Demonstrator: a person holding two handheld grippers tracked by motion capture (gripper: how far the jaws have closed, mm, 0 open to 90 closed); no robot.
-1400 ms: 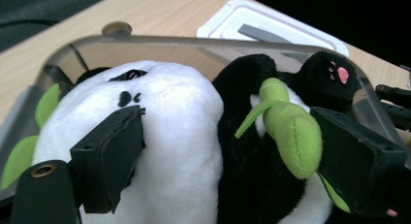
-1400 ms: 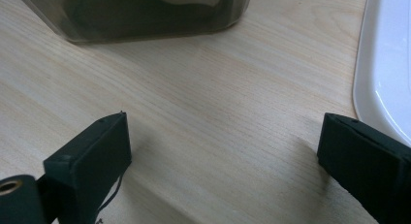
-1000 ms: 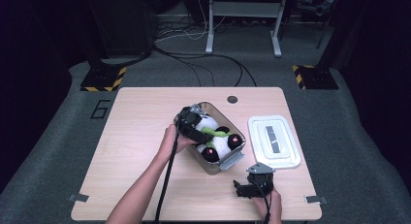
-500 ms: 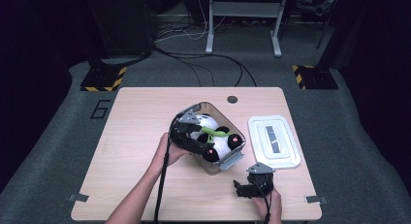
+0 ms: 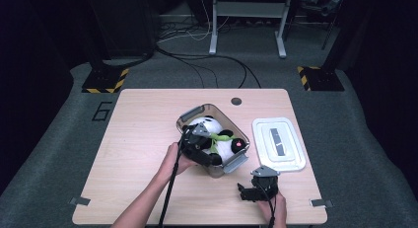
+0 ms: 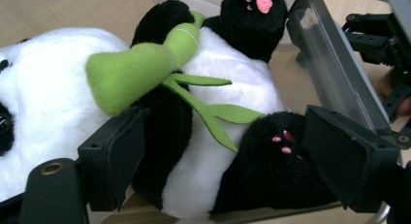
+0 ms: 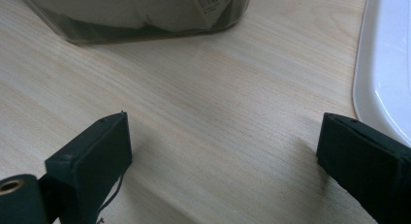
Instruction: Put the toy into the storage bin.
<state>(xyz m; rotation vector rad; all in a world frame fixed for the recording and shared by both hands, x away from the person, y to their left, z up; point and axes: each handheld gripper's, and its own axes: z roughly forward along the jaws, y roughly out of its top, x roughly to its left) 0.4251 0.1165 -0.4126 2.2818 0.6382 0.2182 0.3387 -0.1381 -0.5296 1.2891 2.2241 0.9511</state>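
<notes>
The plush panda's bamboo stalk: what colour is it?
Light green; the bamboo stalk on the plush panda shows best in the left gripper view.

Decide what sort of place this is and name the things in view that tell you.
Probably a lab or studio set up for recording, not a home. A lone wooden table stands on grey carpet with dark surroundings, hazard-striped stand bases sit behind it, cables trail over the floor, and a "6" marks the carpet.

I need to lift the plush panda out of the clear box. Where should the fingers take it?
Grip the black-and-white plush panda across its soft belly, coming from above through the open top of the clear plastic box: it lies on its back, walls around it.
</notes>
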